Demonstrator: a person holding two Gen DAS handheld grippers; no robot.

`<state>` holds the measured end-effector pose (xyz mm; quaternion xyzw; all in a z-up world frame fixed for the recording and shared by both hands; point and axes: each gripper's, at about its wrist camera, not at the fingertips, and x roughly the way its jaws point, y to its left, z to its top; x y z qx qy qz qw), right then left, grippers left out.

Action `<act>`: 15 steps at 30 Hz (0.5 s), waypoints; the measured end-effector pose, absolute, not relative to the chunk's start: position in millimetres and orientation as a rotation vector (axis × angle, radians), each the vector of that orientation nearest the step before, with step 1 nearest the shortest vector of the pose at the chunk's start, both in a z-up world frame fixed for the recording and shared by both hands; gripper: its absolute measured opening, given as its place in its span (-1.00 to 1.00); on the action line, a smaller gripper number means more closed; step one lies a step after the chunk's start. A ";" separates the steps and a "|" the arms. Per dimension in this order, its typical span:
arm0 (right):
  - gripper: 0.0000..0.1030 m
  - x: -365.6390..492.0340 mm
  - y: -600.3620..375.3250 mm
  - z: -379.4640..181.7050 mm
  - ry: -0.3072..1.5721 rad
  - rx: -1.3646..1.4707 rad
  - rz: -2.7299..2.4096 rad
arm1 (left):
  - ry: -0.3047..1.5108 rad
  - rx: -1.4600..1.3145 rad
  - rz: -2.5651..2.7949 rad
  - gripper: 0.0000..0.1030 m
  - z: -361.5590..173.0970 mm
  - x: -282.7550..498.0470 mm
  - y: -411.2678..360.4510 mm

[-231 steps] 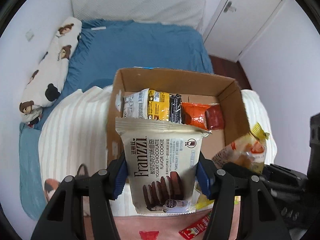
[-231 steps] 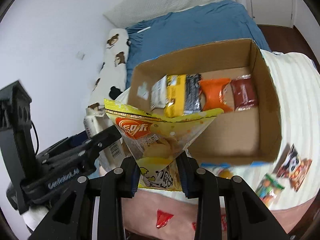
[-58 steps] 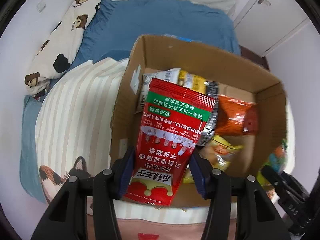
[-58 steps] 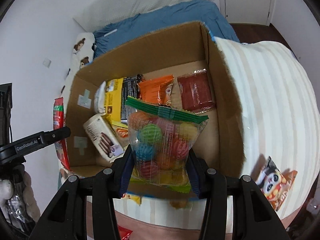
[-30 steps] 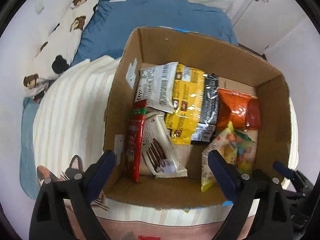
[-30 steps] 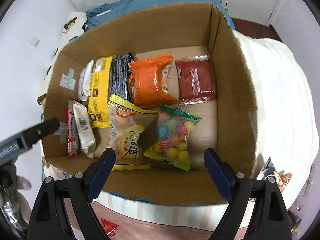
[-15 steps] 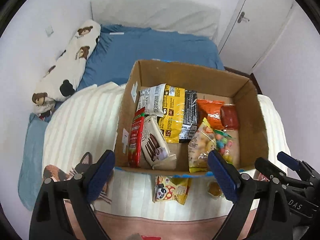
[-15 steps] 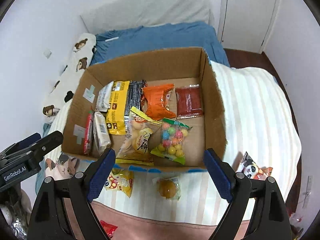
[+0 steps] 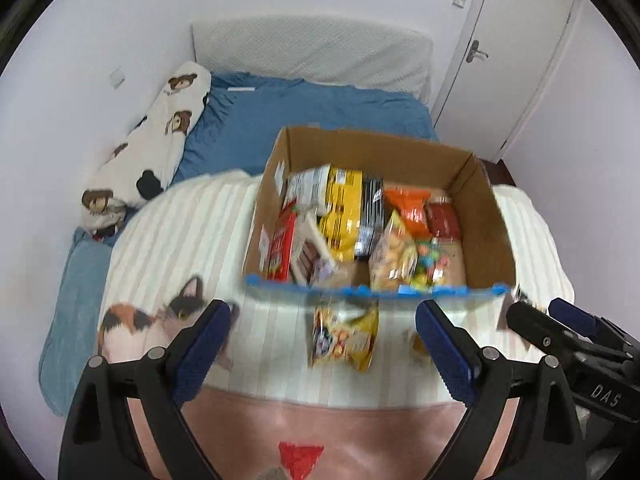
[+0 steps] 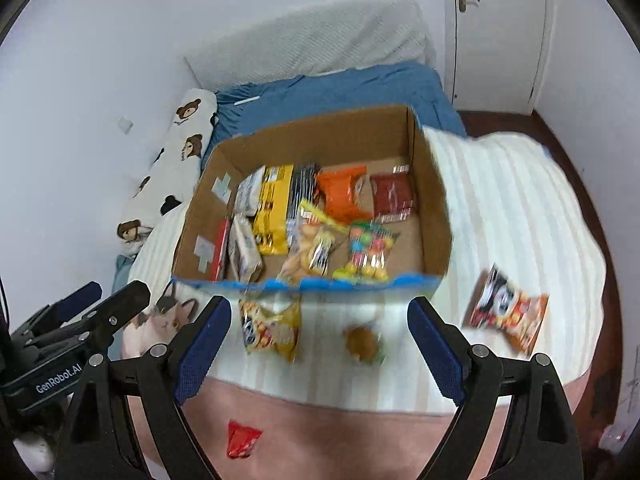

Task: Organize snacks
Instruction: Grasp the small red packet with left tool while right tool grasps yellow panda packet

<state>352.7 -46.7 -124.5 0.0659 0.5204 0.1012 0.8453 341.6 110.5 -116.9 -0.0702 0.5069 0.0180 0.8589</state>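
Observation:
A cardboard box [image 9: 372,152] [image 10: 316,140] stands on the striped blanket and holds several snack packets. In front of it lie a yellow panda packet [image 9: 346,336] [image 10: 272,330] and a small round snack [image 10: 363,344]. A red-and-orange panda packet [image 10: 508,314] lies to the box's right. My left gripper [image 9: 322,344] is open and empty, above the blanket short of the box. My right gripper [image 10: 320,342] is open and empty, over the loose packets. The frames are blurred by motion.
A small red packet [image 9: 300,454] [image 10: 242,442] lies on the pink blanket edge near me. A bear-print pillow [image 9: 148,148] and blue bedding [image 9: 312,112] lie behind the box. A white door [image 9: 516,52] stands at the back right.
Both grippers released their packets into the box, opened wide and pulled back and up. The box now looks smaller and the loose packets in front have come into view.

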 end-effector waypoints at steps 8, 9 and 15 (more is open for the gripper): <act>0.79 309.3 -61.4 -195.5 1.274 0.289 0.239 | 1.381 -0.175 0.077 0.84 -226.0 284.9 122.5; 0.79 304.8 -63.4 -206.7 1.298 0.299 0.231 | 1.418 -0.196 0.081 0.84 -241.8 277.7 124.7; 0.79 292.6 -69.0 -251.0 1.390 0.338 0.198 | 1.621 -0.326 0.043 0.84 -320.7 250.2 127.9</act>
